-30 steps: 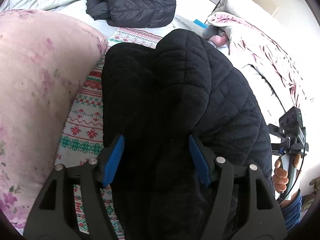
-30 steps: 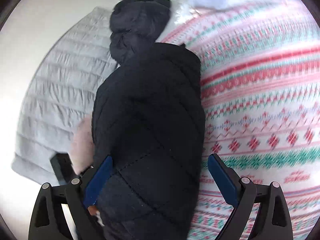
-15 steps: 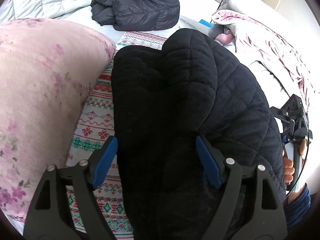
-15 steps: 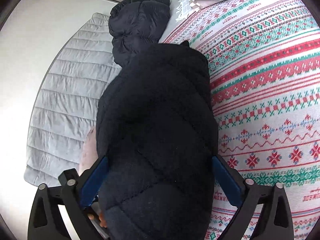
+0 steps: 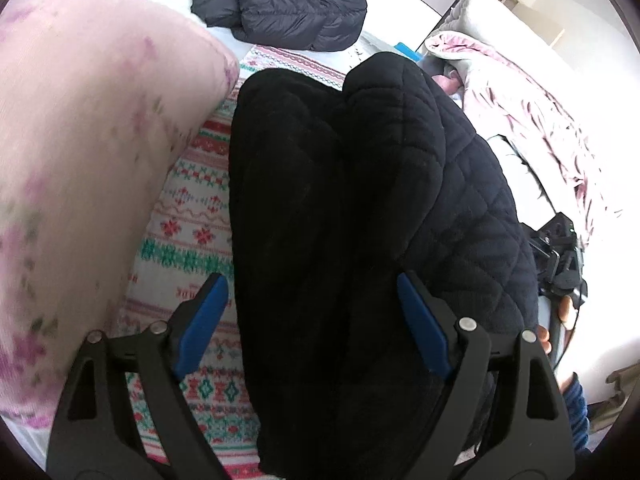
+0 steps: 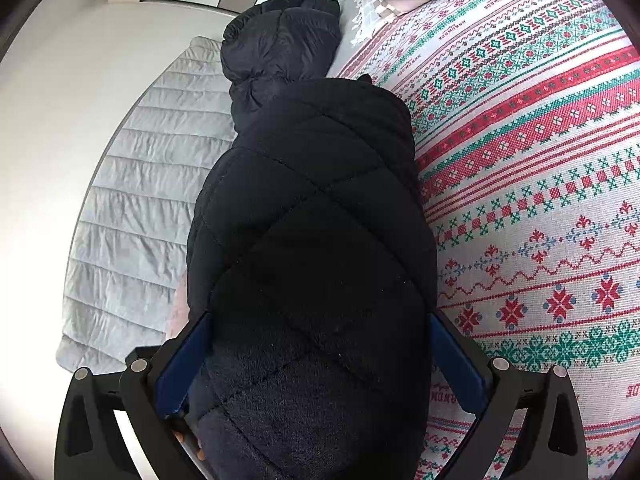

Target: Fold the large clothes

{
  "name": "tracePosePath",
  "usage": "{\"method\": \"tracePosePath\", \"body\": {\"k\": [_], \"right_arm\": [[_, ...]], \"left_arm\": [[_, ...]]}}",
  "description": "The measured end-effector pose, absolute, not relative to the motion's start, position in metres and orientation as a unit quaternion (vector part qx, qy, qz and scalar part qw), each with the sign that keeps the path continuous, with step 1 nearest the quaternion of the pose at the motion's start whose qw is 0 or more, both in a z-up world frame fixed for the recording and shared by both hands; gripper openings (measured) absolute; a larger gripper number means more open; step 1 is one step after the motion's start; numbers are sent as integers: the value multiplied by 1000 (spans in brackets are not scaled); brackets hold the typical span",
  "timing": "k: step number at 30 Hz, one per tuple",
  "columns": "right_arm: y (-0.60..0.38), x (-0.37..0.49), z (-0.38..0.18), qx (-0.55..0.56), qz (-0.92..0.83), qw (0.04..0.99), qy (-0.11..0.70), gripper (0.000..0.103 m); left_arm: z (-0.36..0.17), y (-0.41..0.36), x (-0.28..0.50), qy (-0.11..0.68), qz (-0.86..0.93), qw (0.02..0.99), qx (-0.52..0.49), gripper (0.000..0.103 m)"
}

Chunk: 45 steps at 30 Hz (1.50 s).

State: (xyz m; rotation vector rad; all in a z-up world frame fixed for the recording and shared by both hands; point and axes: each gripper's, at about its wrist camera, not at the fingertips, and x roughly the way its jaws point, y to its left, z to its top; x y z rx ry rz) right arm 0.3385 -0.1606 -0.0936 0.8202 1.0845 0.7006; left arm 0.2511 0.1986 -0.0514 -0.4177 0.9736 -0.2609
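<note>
A black quilted coat (image 5: 360,200) lies folded into a long bundle on a patterned knit blanket (image 5: 188,216). My left gripper (image 5: 310,278) straddles its near end with the jaws opening. The coat lies between them, and a strip of blanket shows beside the left pad (image 5: 202,320). In the right wrist view the same coat (image 6: 312,220) fills the span of my right gripper (image 6: 320,318). Its jaws stand wide and both blue pads sit at the coat's sides. That gripper and the hand holding it also show at the right edge of the left wrist view (image 5: 560,264).
A folded dark puffer jacket (image 5: 288,0) (image 6: 280,40) lies beyond the coat. A pink floral cushion (image 5: 80,160) crowds the left side. A grey quilted cover (image 6: 140,200) runs along the bed's edge. Rumpled pink bedding (image 5: 532,112) lies to the right.
The left jaws have spread apart and the left pad has come off the coat. The right gripper has moved forward over the coat, which now fills its span.
</note>
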Motion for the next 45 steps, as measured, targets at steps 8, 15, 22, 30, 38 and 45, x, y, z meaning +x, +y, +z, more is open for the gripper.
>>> {"method": "tracePosePath", "body": {"k": [8, 15, 22, 30, 38, 45], "right_arm": [[-172, 327, -96, 388, 311, 714, 494, 103], [-168, 313, -94, 373, 311, 722, 493, 103], [-173, 315, -103, 385, 319, 710, 495, 103], [-179, 317, -106, 384, 326, 705, 499, 103], [-183, 323, -120, 410, 331, 692, 494, 103], [-172, 319, -109, 376, 345, 711, 485, 103]], "left_arm": [[-54, 205, 227, 459, -143, 848, -222, 86], [-69, 202, 223, 467, -137, 845, -222, 100], [-83, 206, 226, 474, -151, 826, -263, 103], [-98, 211, 226, 491, -171, 795, -313, 103], [-99, 198, 230, 490, -190, 782, -335, 103], [-88, 183, 226, 471, -197, 798, -319, 76]]}}
